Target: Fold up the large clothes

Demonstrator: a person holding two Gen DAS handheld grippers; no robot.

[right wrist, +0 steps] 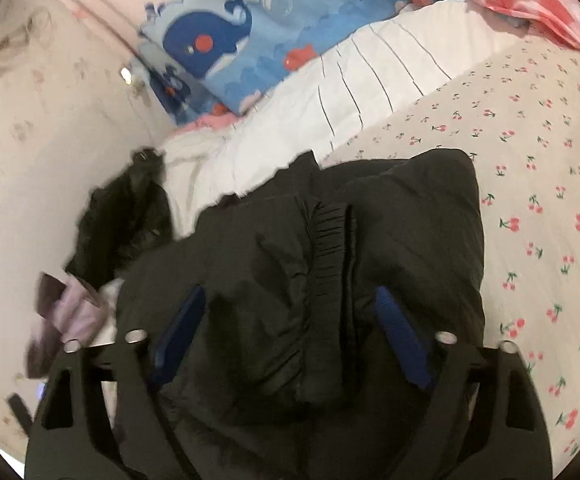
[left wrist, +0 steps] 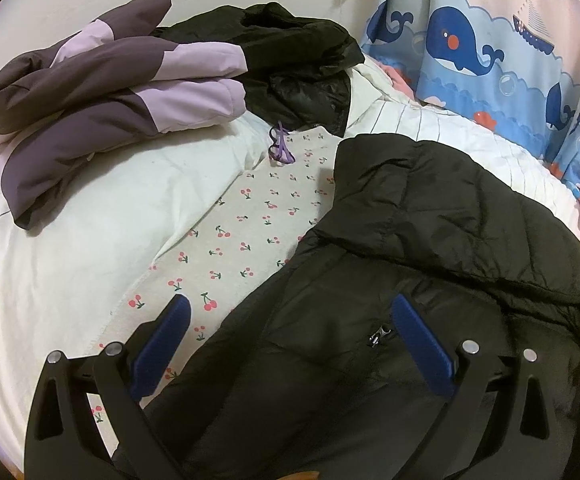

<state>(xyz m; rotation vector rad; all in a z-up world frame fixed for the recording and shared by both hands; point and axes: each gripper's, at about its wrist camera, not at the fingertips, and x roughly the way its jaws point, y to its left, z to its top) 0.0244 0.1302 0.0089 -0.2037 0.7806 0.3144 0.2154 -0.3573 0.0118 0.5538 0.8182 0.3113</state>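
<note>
A black quilted puffer jacket (left wrist: 430, 280) lies on the bed, over a cherry-printed grey sheet (left wrist: 241, 236), with its collar end folded toward the far side and a small zip pull (left wrist: 378, 336) showing near the middle; the left claw (left wrist: 290, 344) hovers low above it with its 2 blue-padded fingers (left wrist: 422, 352) spread wide, 1 over the jacket and 1 over the sheet, holding nothing; in the right wrist view the right claw (right wrist: 285, 332) is likewise spread wide over the same black jacket (right wrist: 330, 260), straddling a ribbed black cuff (right wrist: 330, 248), and whether the pads touch the fabric cannot be told; farther back in the left wrist view a folded purple and lilac padded coat (left wrist: 97, 100) rests on a white quilt (left wrist: 69, 248), touching a crumpled black garment (left wrist: 290, 60) beside it; a blue whale-patterned curtain (left wrist: 490, 48) hangs along the bed's far edge.
</note>
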